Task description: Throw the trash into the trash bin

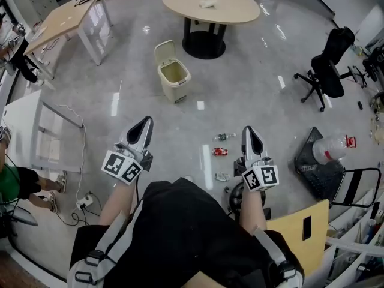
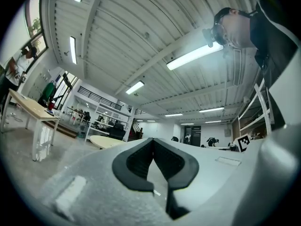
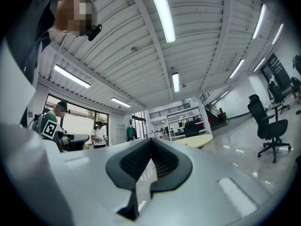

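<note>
Trash bin, floor litter, head view only

trash bin before table

Head view looks steeply down at the floor; both gripper views face level, sharing the oval table.

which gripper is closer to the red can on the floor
Right. The right gripper is just right of the red can in the head view; the left gripper is well off to its left.
</note>
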Available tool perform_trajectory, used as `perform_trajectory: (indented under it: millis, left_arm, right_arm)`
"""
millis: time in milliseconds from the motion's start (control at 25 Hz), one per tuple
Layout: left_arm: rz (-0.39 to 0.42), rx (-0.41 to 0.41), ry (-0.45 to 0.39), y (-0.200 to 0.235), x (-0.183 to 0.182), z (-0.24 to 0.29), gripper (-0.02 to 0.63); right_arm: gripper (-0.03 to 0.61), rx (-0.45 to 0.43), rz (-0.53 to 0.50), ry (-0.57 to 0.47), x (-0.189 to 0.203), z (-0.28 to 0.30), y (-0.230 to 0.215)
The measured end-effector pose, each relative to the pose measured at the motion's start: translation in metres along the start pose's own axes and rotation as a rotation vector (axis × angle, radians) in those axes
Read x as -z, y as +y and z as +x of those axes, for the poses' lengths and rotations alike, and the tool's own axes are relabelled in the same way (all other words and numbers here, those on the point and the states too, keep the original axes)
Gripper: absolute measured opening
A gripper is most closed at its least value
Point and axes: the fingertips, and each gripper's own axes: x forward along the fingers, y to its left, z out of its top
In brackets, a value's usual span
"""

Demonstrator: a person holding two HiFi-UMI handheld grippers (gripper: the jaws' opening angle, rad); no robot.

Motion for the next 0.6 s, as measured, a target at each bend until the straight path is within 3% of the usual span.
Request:
perform_trajectory:
  millis: [200, 360, 600]
  left_arm:
    - [-0.007, 0.075, 0.028, -0.010, 0.007, 0.031, 0.002]
    - [-0.006, 0.119, 0.035, -0.014, 0.014, 0.058, 0.002]
    - [-0.056, 0.198, 0.030, -0.005, 0.027, 0.106, 0.002]
  right_arm:
    - [0.006, 0.088, 0.007, 0.003, 0.008, -0.013, -0.027]
    - [0.006, 0.160, 0.010, 0.066, 0.023, -0.017, -0.049]
    - [0.006, 0.181, -0.077, 0.102, 0.013, -0.001, -0.053]
